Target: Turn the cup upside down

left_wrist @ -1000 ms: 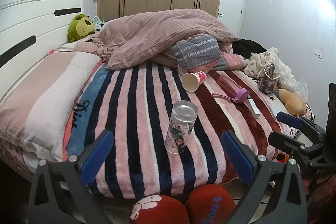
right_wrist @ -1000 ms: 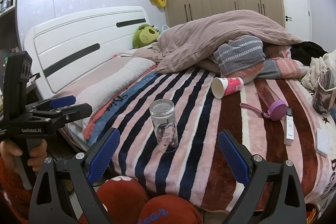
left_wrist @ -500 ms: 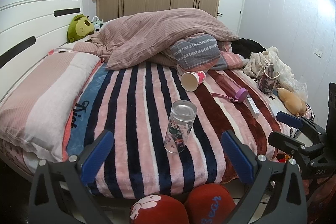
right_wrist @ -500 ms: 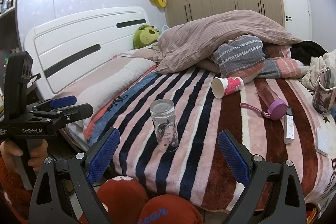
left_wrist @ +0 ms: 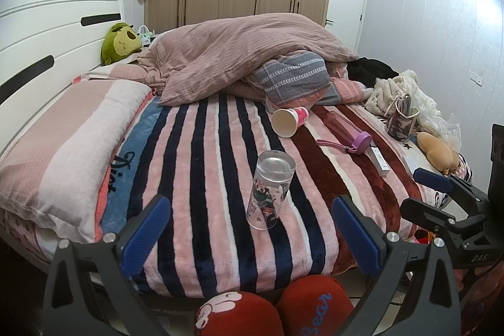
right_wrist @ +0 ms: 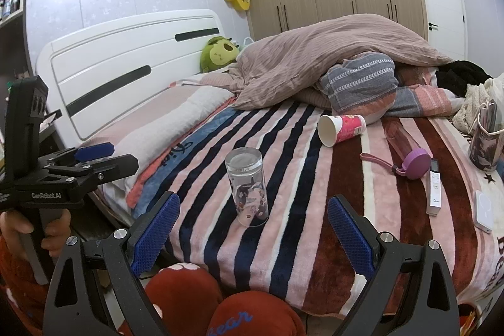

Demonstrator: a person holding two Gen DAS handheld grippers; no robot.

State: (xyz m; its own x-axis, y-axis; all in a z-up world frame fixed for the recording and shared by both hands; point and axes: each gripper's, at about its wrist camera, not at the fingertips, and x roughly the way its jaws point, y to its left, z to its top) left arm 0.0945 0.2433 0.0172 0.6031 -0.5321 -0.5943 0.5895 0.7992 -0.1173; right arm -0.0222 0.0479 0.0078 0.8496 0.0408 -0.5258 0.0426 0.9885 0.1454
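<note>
A clear glass cup (left_wrist: 270, 189) with cartoon prints stands on the striped blanket (left_wrist: 201, 178) near the bed's front edge; it also shows in the right wrist view (right_wrist: 248, 187). Its flat closed end seems to face up. My left gripper (left_wrist: 250, 233) is open and empty, held back from the cup over the bed edge. My right gripper (right_wrist: 252, 233) is open and empty, likewise short of the cup. Each gripper shows in the other's view: the right one (left_wrist: 441, 191) and the left one (right_wrist: 91, 156).
A paper cup (left_wrist: 288, 121) lies on its side farther back, beside a pink bottle with purple lid (left_wrist: 346, 133) and a white remote (left_wrist: 379, 159). A heaped duvet (left_wrist: 245, 52) and pillow (left_wrist: 63, 147) border the blanket. Red slippers (left_wrist: 277, 310) sit below.
</note>
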